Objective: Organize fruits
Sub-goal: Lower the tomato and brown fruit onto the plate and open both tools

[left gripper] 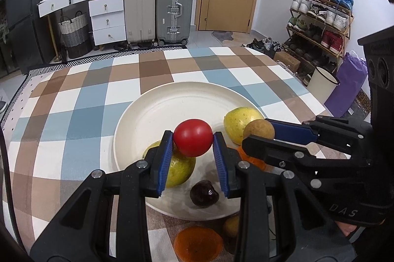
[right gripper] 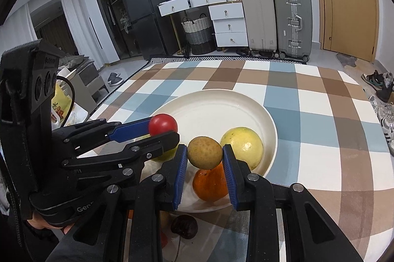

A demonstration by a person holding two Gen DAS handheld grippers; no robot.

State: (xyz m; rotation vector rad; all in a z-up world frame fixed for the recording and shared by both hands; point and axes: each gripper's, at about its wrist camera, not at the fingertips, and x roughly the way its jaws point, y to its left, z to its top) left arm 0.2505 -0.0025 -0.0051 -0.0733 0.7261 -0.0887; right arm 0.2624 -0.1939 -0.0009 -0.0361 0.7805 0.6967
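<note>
Left wrist view showed the left gripper (left gripper: 192, 137) squeezing a red tomato (left gripper: 192, 137) just above the white plate (left gripper: 152, 111), while the right gripper (right gripper: 205, 152) beside it pinched a small brown fruit (right gripper: 205, 152)

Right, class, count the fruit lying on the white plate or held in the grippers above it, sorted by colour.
Red fruit: 1
Brown fruit: 1
Yellow-green fruit: 2
Orange fruit: 1
Dark fruit: 1
Total: 6
</note>
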